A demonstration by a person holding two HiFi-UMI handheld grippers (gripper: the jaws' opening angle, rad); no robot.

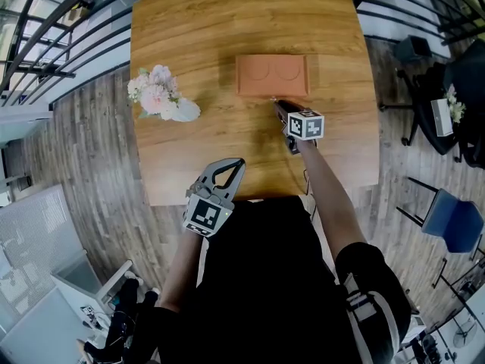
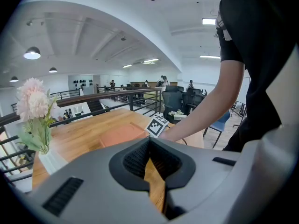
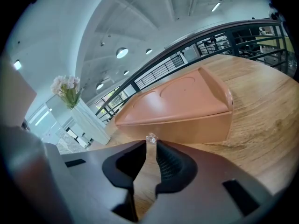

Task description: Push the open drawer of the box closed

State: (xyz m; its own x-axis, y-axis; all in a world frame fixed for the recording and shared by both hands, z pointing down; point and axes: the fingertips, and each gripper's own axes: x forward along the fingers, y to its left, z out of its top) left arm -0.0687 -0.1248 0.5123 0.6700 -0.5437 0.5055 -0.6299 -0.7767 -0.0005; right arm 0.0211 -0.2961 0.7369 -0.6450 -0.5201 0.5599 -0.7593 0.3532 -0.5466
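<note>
The terracotta rectangular box (image 1: 271, 74) is set toward the far edge of the wooden table (image 1: 189, 21), and its drawer front is judged almost flush. The right gripper (image 1: 277, 103) is held at the near face, jaws narrowly parted, with a small clear knob (image 3: 150, 138) at their tips. The left gripper (image 1: 236, 164), closed and empty, is kept over the near edge. An off-centre push could skew the unbraced box.

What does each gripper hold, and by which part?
Left gripper: nothing, jaws shut. Right gripper: its jaw tips sit on either side of the small clear knob on the box front; whether they pinch it cannot be told.
</note>
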